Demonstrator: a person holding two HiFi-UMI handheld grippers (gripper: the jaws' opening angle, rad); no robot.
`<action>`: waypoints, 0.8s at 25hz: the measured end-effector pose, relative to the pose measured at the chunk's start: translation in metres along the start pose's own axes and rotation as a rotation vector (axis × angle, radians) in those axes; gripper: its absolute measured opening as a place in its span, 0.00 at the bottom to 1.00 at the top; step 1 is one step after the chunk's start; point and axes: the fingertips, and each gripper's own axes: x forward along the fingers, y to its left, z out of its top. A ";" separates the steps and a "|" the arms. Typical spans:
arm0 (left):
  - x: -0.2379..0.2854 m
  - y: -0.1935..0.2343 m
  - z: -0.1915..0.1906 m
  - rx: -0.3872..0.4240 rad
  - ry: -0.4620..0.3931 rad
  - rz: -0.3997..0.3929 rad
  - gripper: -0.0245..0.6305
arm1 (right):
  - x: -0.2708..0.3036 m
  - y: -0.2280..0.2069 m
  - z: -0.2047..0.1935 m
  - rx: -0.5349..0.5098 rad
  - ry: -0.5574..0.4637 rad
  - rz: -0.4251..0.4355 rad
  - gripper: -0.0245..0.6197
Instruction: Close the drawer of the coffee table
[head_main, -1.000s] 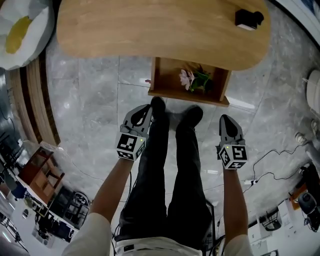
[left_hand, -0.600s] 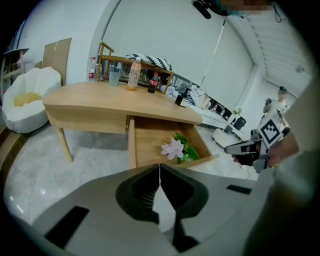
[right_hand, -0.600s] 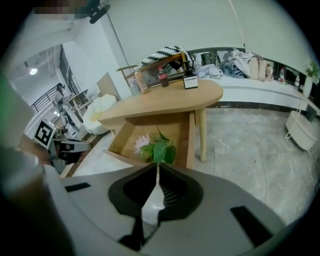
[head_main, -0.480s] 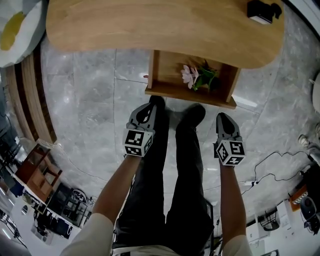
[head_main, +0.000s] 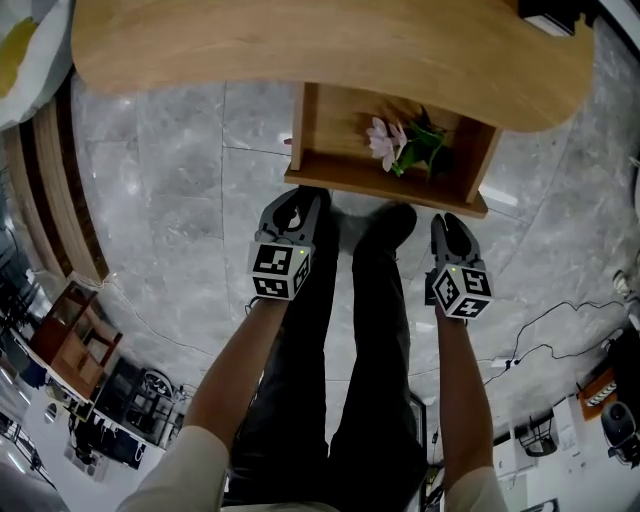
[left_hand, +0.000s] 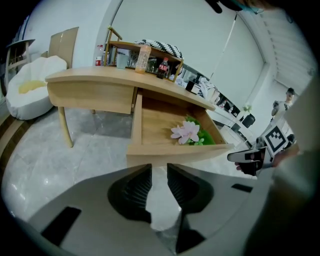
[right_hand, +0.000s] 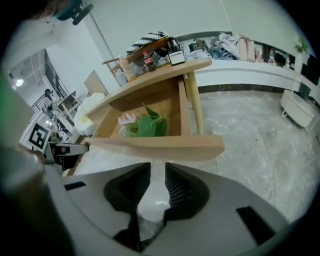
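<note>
Now: coffee table (head_main: 300, 50) drawer (head_main: 385, 182) stands open

Left gripper (head_main: 298, 200) and right gripper (head_main: 451, 220), held forward side by side and tilted down, aim at its front panel. The 2 jaw pairs, just opening, stand partly apart, empty.

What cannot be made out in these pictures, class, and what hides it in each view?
Rear of the drawer: head view, hidden under the tabletop.
The black object: head view, cut off by the top edge.
Labels on the bottles: left gripper view, too small to read.
</note>
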 end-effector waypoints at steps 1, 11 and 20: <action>0.003 0.000 -0.002 -0.005 0.005 -0.001 0.21 | 0.003 -0.001 -0.001 0.002 -0.003 -0.006 0.20; 0.019 -0.001 0.003 -0.054 -0.008 0.000 0.27 | 0.014 -0.003 0.012 0.027 -0.066 -0.062 0.25; 0.015 -0.002 0.004 -0.074 0.012 -0.013 0.26 | 0.009 -0.001 0.014 0.073 -0.072 -0.089 0.28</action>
